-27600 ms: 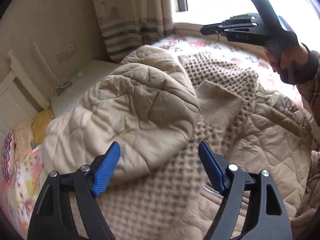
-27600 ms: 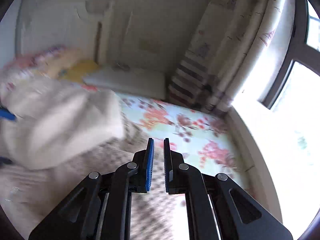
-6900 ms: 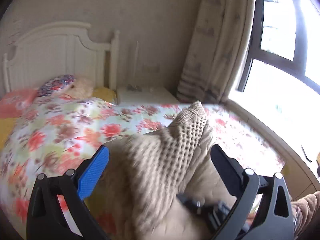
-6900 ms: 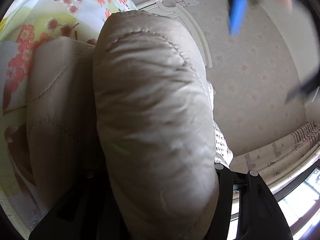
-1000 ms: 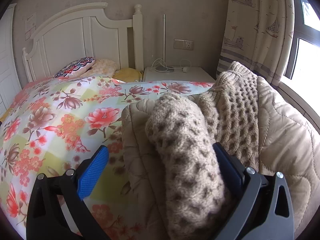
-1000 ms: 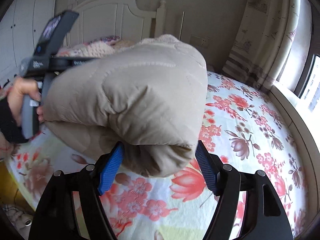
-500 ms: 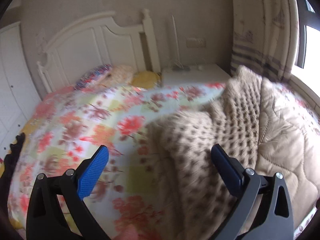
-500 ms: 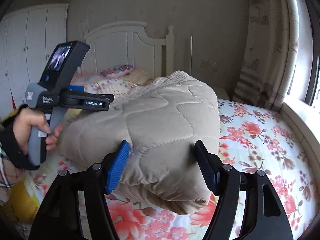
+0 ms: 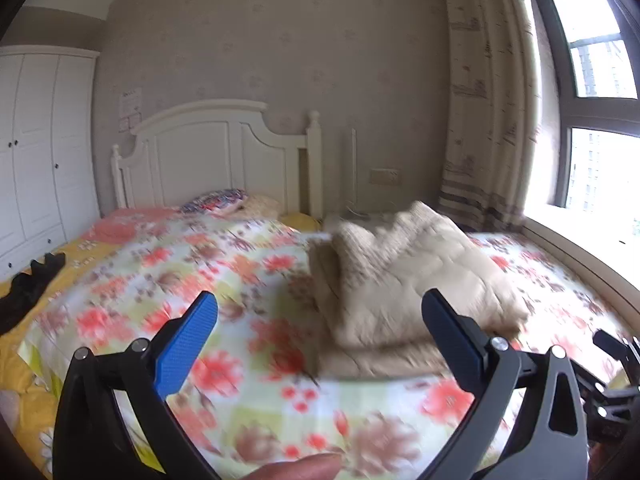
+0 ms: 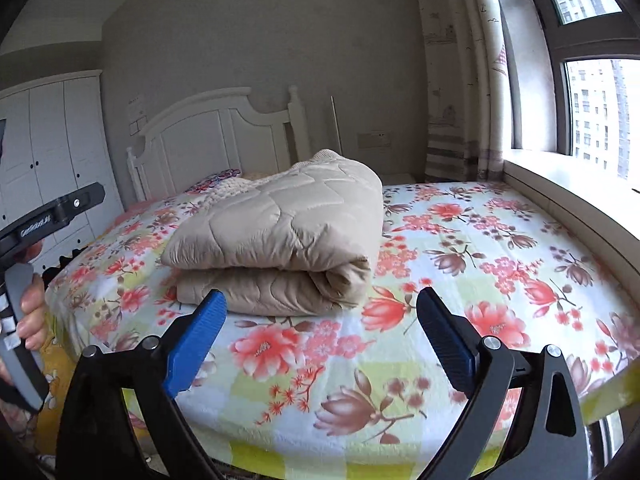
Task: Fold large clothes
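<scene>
My right gripper (image 10: 320,320) hangs over the foot of the bed (image 10: 460,240), blue pads spread wide with nothing between them, and straight ahead sits the folded quilted coat (image 10: 280,236), a beige bundle doubled over on itself, resting on the floral bedspread toward the middle of the mattress. A strip of cream knit (image 10: 228,190) peeks out along its far top edge. My left gripper (image 9: 318,332) is just as wide apart and holds nothing; its view is smeared with motion blur, but the same coat (image 9: 412,280) shows there lying on the flowers ahead and a little to the right, clear of both pads. From the right wrist view I can see my left hand (image 10: 30,312) wrapped round the grey handle off at the left edge. Beyond the bundle stands the white headboard (image 10: 208,128), a patterned pillow (image 9: 218,200) lies at its foot, and the curtain (image 10: 456,80) hangs by the window (image 10: 592,80).
</scene>
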Motion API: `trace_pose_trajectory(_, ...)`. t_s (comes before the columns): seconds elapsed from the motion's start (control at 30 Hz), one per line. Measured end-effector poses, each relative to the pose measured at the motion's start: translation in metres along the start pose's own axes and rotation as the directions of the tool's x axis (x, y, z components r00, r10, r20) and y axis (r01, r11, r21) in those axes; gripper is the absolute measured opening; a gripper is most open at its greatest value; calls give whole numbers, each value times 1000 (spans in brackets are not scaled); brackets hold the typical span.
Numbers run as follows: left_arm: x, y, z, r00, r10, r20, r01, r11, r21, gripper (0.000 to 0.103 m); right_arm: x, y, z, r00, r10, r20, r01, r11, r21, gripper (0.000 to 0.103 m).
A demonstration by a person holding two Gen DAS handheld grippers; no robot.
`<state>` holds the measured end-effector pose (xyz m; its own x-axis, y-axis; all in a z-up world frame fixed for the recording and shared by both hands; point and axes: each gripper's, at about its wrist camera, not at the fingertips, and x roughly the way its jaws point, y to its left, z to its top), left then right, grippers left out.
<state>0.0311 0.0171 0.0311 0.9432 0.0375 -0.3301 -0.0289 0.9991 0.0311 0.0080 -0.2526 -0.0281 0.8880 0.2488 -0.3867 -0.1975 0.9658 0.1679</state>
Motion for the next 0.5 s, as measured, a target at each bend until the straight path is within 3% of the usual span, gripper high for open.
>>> trace_pose_trajectory(0.1, 4, -15, -22, 999, -20, -50, 20, 1000, 8, 101, -1, 14, -1, 999, -46, -9, 45, 997, -60, 95)
trace_pose_trajectory(0.27, 17, -28, -48, 992, 49, -120, -44, 998, 44, 101, 3, 18, -5, 998, -53, -14, 52, 995, -88, 95)
trace_pose_trajectory(0.37, 20, -28, -50, 989, 84, -122, -77, 995, 65, 101, 6, 19, -7, 998, -57, -25, 55, 995, -84, 95)
trace_pose_trajectory(0.5, 17, -25, -52, 991, 69, -111, -64, 997, 45, 101, 3, 23, -6, 999, -51, -17, 49, 994, -97, 95)
